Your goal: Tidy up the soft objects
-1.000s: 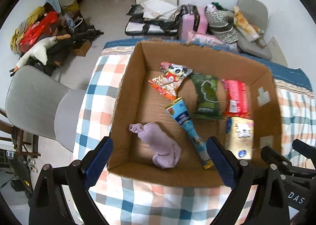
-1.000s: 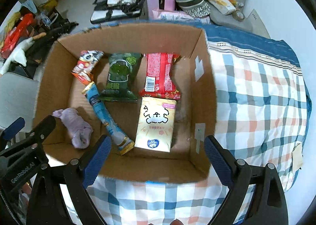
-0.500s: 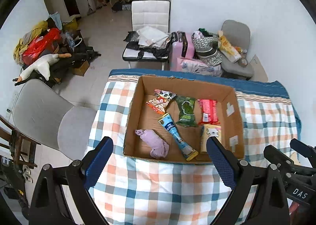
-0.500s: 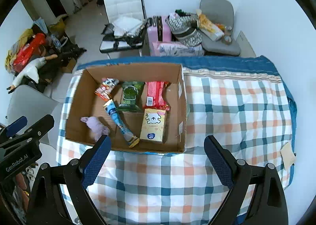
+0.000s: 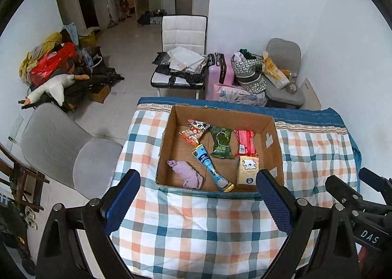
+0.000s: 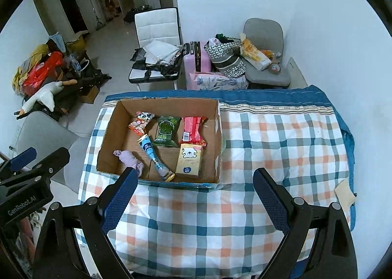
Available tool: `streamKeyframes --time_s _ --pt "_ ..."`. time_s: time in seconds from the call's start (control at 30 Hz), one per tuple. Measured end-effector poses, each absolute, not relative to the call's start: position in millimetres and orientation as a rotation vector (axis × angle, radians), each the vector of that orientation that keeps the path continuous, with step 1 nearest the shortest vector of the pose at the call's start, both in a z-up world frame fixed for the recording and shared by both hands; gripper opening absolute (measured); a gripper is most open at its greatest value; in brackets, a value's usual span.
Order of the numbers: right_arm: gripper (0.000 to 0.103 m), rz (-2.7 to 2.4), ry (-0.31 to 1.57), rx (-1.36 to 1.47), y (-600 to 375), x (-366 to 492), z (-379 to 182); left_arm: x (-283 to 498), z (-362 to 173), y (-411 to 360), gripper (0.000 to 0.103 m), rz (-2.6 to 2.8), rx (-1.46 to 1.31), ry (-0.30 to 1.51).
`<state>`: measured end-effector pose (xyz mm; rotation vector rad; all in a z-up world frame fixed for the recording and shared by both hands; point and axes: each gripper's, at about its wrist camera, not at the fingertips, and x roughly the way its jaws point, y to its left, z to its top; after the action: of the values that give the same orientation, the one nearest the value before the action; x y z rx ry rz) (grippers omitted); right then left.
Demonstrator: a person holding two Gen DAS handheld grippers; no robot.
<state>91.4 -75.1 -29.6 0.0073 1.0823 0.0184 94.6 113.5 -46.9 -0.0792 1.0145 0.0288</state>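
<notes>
An open cardboard box sits on a checked cloth. Inside lie a purple sock, a blue tube pack, a green packet, a red packet, a cream packet and an orange snack bag. My left gripper is open and empty, high above the box's near side. My right gripper is open and empty, also high and back from the box.
The checked cloth covers the table, with a blue border at the far edge. A grey chair stands at the left. A white chair, pink suitcase, bags and another grey chair stand behind the table.
Both grippers have risen and pulled back from the box, so it looks much smaller. The box's contents have not moved. Both grippers stay open.
</notes>
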Motion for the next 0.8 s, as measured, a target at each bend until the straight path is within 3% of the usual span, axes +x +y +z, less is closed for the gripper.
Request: streamKeyframes --time_s 0.8 --pt "0.097 -0.008 1.063 -0.01 -82.6 64.9 -11.6 62.9 -31.9 104.6 0.097 0.018 -0.062 0.995"
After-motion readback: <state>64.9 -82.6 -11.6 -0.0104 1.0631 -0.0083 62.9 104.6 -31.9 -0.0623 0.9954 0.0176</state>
